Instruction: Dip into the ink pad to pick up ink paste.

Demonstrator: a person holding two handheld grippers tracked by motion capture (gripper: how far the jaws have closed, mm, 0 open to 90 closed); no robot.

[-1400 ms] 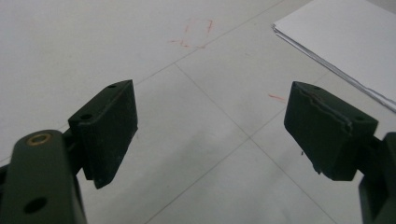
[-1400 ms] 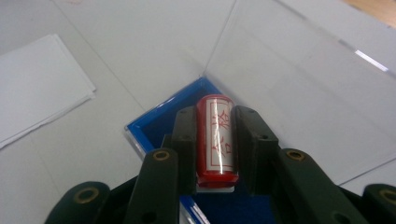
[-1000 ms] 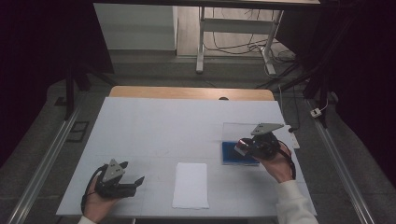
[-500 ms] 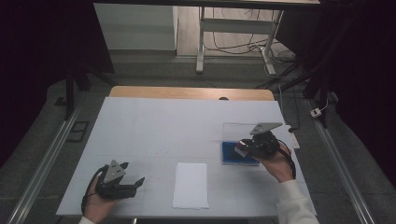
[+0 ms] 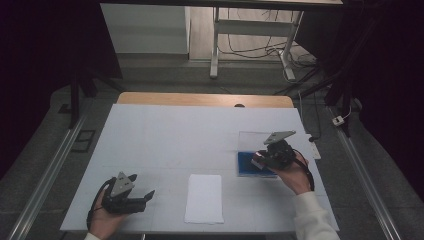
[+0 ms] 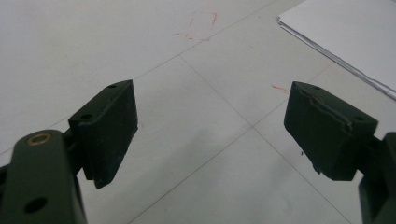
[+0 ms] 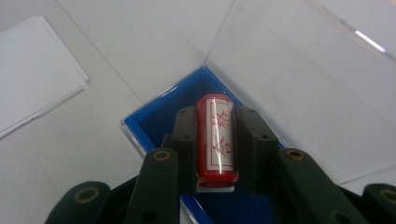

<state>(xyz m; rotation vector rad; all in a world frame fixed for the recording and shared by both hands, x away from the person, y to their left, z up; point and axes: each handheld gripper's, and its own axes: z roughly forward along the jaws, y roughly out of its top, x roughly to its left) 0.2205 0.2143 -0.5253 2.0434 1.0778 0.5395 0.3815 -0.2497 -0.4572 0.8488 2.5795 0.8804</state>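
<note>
your right gripper is clamped on a red cylindrical stamp with a white label strip and red characters, its pads pressing both sides. the stamp hangs over the shallow blue-lined tray of a clear plastic case, whose clear lid lies folded open on the desk beyond it. in the high view that case sits near the desk's right edge, about halfway between the front and back edges, with your right hand just behind it.

judging from this, you are either inking the stamp or lifting it clear of the case; the next move likely calls for a straight lift, then a carry toward the front edge to the white rectangular sheet of paper lying flat near the middle of that edge.

your left gripper rests with its jaws wide apart and nothing between them, near the front left corner of the white desk. the path from case to paper is bare, and the far half of the desk is open room.
</note>
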